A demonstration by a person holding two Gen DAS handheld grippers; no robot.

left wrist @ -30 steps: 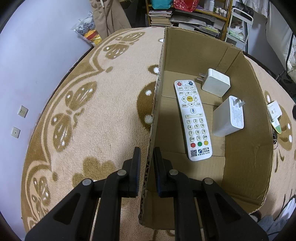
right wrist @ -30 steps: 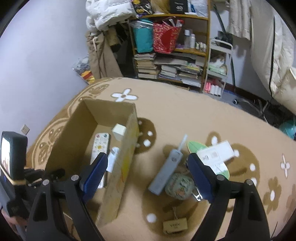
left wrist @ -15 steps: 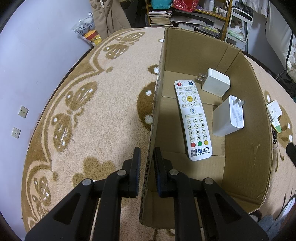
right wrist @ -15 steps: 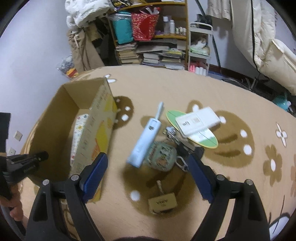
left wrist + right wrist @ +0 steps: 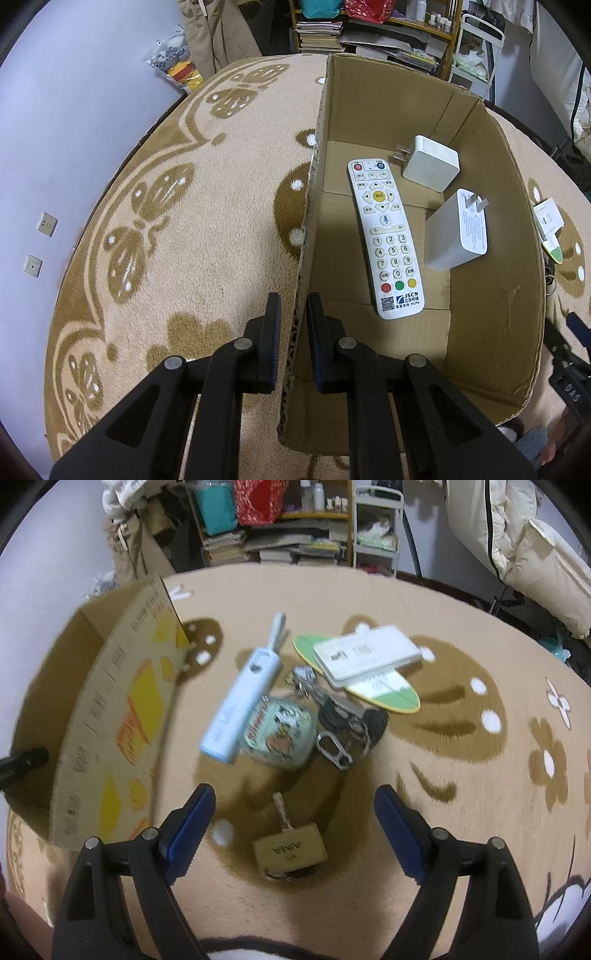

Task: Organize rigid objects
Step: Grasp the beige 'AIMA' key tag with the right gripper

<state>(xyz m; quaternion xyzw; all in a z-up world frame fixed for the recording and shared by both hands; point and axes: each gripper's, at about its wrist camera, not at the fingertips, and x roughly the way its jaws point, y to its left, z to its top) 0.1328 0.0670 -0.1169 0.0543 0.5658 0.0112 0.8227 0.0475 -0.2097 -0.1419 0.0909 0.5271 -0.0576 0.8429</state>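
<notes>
My left gripper (image 5: 293,317) is shut on the left wall of the cardboard box (image 5: 310,229), one finger outside and one inside. Inside the box lie a white remote (image 5: 384,240) and two white chargers (image 5: 430,168) (image 5: 456,230). In the right wrist view my right gripper (image 5: 295,805) hangs open above the carpet, with a brass padlock (image 5: 290,849) between and just beyond its fingers, untouched. Further off lie a pale blue electric toothbrush (image 5: 245,698), a round printed pouch (image 5: 282,733), a bunch of keys (image 5: 343,720) and a white flat box (image 5: 365,655) on a green card (image 5: 391,692).
The box (image 5: 110,716) stands left of the loose items in the right wrist view. A bookshelf (image 5: 273,524) and a white rack (image 5: 376,528) stand beyond the carpet's far edge. White bedding (image 5: 528,554) is at the upper right. Bare patterned carpet (image 5: 480,775) spreads to the right.
My right gripper has dropped lower and swung right, away from the box; the loose items look closer and the padlock now sits between its fingers. The left gripper and the box have not moved.
</notes>
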